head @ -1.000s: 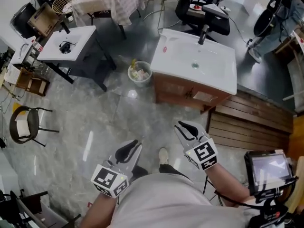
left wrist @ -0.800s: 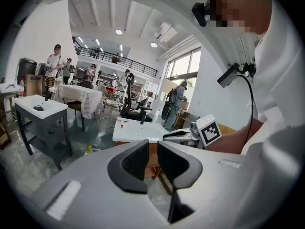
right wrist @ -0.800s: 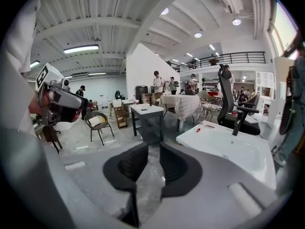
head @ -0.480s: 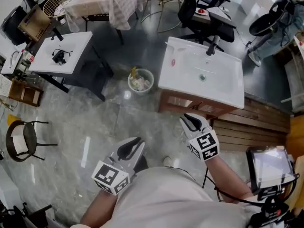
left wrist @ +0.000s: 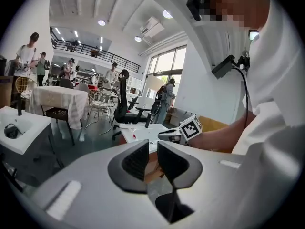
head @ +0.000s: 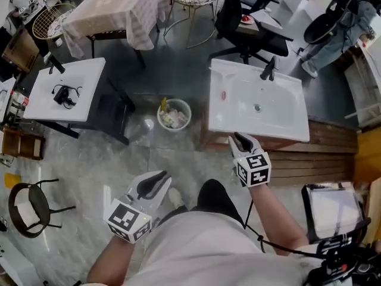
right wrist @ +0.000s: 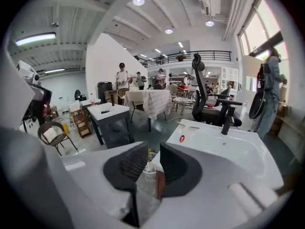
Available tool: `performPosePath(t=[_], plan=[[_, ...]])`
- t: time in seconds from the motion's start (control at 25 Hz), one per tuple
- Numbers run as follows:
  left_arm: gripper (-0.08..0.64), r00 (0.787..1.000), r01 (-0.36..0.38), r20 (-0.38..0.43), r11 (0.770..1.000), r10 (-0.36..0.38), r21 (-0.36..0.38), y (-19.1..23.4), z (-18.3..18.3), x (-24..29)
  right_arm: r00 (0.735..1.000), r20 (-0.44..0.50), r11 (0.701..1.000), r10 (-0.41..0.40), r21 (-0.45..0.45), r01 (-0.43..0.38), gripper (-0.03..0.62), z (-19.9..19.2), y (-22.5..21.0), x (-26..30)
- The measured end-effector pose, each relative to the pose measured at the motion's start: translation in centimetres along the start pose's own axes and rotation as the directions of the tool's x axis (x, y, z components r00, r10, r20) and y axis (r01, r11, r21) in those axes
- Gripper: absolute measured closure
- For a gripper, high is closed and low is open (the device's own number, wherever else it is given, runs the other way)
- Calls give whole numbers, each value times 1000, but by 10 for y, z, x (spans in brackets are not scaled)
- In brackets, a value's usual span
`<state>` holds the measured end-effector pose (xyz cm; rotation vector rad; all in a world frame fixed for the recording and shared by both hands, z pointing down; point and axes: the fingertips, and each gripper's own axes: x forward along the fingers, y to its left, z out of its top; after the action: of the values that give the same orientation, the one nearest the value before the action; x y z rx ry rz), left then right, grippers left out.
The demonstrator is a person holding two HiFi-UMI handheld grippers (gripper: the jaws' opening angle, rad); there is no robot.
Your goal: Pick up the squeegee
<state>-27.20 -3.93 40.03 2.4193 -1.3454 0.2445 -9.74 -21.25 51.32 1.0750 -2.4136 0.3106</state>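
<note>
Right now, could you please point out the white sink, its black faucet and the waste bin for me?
white sink [head: 287, 115], head view, bare basin floor.
black faucet [head: 268, 71], head view, upright body.
waste bin [head: 174, 100], head view, far rim.

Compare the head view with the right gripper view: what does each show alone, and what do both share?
Only the head view shows the screen at lower right. Only the right gripper view shows ceiling lights and people standing far off. Both show the white sink, its black tap, the office chair and the right gripper, jaws apart and empty.
</note>
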Motion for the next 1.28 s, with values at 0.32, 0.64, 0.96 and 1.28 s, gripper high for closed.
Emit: performPosePath(t=[0.32,0.64,0.96,1.28], plan=[[497,999,-37,-12,998,36,-60,38,26,48,995,-3,992,-104,70,104,478,34,-73,111],[497,993,-114,-38,991,111,-70,78,67,107,983,-41,973,-180,138,184,436,46,-153,222],[497,985,-161,-70,984,155,-80,101,74,145,967,-120,953,-225,182,244,434,29,-191,295],[497,973,-224,-81,970,217,-97,119,75,147,958,-131,936,-256,213,280,434,22,-200,319]])
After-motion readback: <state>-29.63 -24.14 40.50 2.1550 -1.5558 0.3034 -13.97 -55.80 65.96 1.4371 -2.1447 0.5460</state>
